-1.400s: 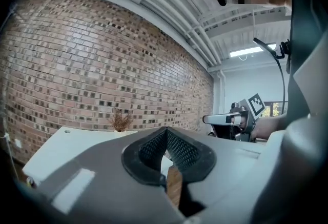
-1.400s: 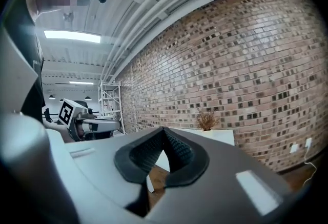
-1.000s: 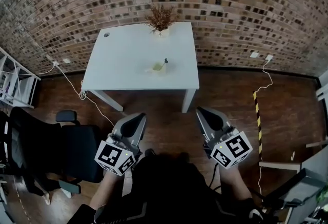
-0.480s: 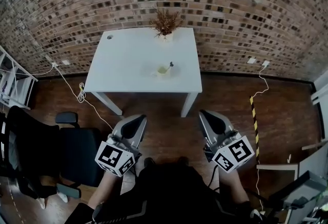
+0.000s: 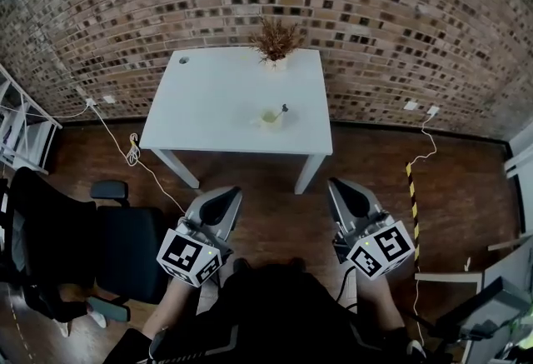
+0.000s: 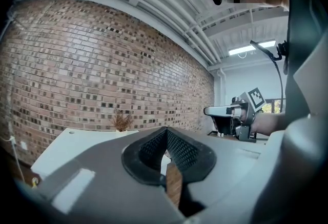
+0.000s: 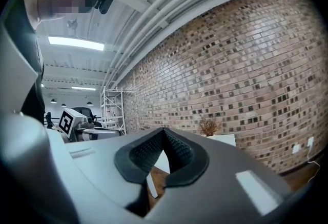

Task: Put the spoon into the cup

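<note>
A small pale cup [image 5: 269, 117] stands on the white table [image 5: 208, 104], toward its right front. A dark-tipped spoon [image 5: 282, 110] leans out of the cup's right side. Both grippers hover over the wooden floor, well short of the table and close to the person's body. The left gripper [image 5: 223, 202] is shut with nothing in it, and its jaws meet at the tip [image 6: 166, 131]. The right gripper [image 5: 348, 196] is likewise shut and empty [image 7: 164, 131]. Each gripper points level toward the brick wall.
A dried plant in a white pot [image 5: 276, 44] stands at the table's far edge against the brick wall [image 5: 375, 12]. A black office chair [image 5: 75, 246] is at the left, a metal shelf [image 5: 21, 129] further left. Cables [image 5: 125, 146] trail on the floor.
The table with the cup and spoon has shifted slightly down and to the right in the head view. Both grippers remain shut, side by side in front of the person.
</note>
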